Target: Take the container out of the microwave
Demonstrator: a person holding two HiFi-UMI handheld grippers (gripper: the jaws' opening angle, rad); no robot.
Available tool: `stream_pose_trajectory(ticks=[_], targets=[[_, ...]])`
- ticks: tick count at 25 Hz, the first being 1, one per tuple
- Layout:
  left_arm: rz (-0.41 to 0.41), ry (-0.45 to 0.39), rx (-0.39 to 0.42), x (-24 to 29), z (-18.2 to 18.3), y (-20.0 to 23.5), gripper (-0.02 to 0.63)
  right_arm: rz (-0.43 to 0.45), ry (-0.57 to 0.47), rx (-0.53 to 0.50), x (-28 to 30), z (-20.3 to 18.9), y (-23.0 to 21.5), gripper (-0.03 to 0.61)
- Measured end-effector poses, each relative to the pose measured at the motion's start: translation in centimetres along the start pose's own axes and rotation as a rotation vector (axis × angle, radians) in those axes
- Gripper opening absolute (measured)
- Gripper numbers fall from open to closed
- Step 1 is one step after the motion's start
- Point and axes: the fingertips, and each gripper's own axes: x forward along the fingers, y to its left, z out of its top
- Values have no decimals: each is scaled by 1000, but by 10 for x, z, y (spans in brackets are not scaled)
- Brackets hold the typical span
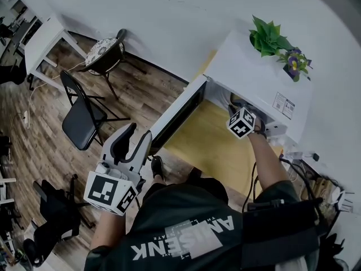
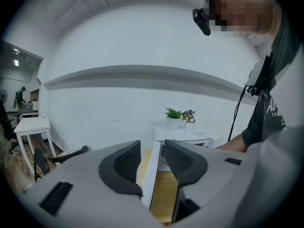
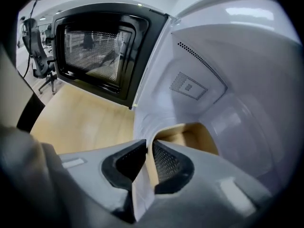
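The white microwave stands on a tan wooden table with its door swung wide open. My right gripper reaches into the cavity, its marker cube just outside. In the right gripper view the container, white outside and tan inside, sits on the cavity floor, and my right gripper is shut on its near wall, one pad on each side. My left gripper hangs in the air left of the door, open and holding nothing; in the left gripper view the left gripper frames the distant door edge.
A green plant and purple flowers stand on top of the microwave. A black folding chair, a round-seat chair and a white table stand on the wooden floor at left. Cables hang at the right.
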Motion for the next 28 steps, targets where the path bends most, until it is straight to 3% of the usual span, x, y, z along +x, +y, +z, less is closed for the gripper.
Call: stream_pose_trajectory(ticks=[9, 22, 28], targets=[[-97, 3, 27, 9, 8, 8, 156, 33, -49, 159, -36, 16, 14, 34], [-370, -22, 58, 44, 22, 10, 156, 63, -114, 516, -121, 51, 63, 31], [-492, -24, 93, 57, 23, 10, 156, 75, -134, 574, -164, 73, 98, 31]])
